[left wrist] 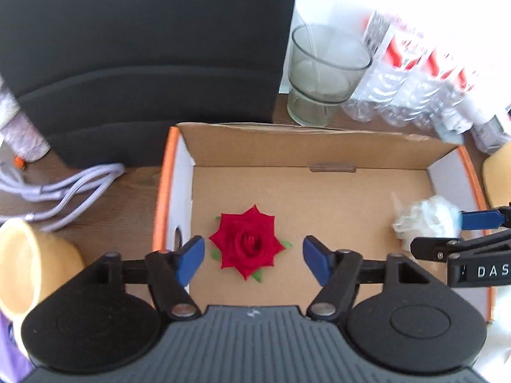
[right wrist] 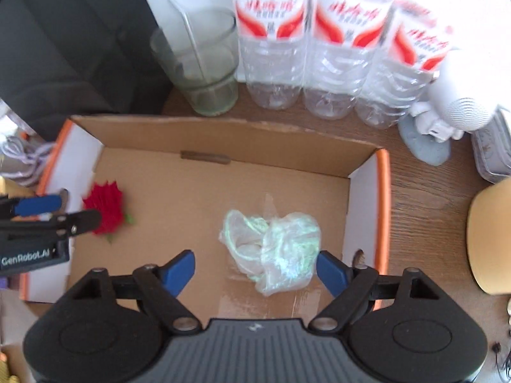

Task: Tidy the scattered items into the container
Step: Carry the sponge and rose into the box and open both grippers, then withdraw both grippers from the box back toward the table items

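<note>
An open cardboard box (left wrist: pixel 306 146) with orange-edged side walls sits on a wooden table; it also shows in the right wrist view (right wrist: pixel 223 134). A red rose (left wrist: pixel 247 242) lies on the box floor at the left, also seen in the right wrist view (right wrist: pixel 107 210). A crumpled clear plastic bag (right wrist: pixel 274 249) lies at the right of the floor, also seen in the left wrist view (left wrist: pixel 424 217). My left gripper (left wrist: pixel 254 257) is open over the rose, one finger on each side. My right gripper (right wrist: pixel 255 268) is open over the bag.
A glass tumbler (left wrist: pixel 322 73) and several water bottles (right wrist: pixel 329 57) stand behind the box. A yellow cup (left wrist: pixel 28 268) lies left of the box and another yellow cup (right wrist: pixel 491 236) stands at the right. A lilac cable (left wrist: pixel 67 188) lies at the left. A white figurine (right wrist: pixel 447 118) stands at the back right.
</note>
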`<state>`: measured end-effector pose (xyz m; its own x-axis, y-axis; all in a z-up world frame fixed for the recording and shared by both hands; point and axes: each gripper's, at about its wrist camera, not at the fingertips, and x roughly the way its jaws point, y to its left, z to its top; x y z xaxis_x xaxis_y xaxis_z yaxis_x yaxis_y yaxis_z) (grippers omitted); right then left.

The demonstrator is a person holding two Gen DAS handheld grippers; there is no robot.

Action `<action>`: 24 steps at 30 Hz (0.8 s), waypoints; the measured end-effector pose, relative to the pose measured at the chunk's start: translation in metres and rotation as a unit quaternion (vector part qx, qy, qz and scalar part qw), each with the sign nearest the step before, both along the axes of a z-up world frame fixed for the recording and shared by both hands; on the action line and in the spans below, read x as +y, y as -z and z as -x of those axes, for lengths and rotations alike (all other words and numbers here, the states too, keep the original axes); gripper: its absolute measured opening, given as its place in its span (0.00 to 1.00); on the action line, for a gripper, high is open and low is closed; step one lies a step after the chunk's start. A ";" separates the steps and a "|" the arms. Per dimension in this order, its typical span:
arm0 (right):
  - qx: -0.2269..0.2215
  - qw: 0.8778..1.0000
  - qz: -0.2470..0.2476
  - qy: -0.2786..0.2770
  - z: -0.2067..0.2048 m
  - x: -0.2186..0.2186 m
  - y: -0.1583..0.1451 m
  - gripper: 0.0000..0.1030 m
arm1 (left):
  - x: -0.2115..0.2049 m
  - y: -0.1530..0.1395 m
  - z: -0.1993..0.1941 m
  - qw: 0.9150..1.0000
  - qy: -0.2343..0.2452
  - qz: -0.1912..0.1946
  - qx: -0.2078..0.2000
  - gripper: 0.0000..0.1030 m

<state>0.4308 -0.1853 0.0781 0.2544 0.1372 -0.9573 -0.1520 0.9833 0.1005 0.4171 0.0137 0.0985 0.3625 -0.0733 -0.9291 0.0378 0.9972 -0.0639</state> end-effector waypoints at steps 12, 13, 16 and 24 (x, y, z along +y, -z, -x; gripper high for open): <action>-0.070 0.997 -0.014 0.012 0.082 -0.009 -0.115 0.84 | -0.002 -0.096 0.076 0.999 -0.001 0.023 -0.049 0.92; -0.072 0.997 -0.015 0.013 0.088 -0.009 -0.118 0.84 | -0.005 -0.099 0.082 0.998 0.001 0.021 -0.052 0.93; -0.083 0.996 -0.013 0.015 0.108 -0.008 -0.120 0.84 | -0.009 -0.102 0.098 0.997 -0.006 0.014 -0.075 0.96; -0.332 0.943 -0.027 0.006 0.204 0.001 -0.090 0.87 | -0.007 -0.069 0.198 0.935 -0.024 0.007 -0.354 1.00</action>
<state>0.2271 -0.1842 0.1679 0.7969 0.1746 -0.5783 -0.1880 0.9815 0.0373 0.2189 0.0063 0.1678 0.8892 -0.0524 -0.4545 0.0313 0.9981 -0.0537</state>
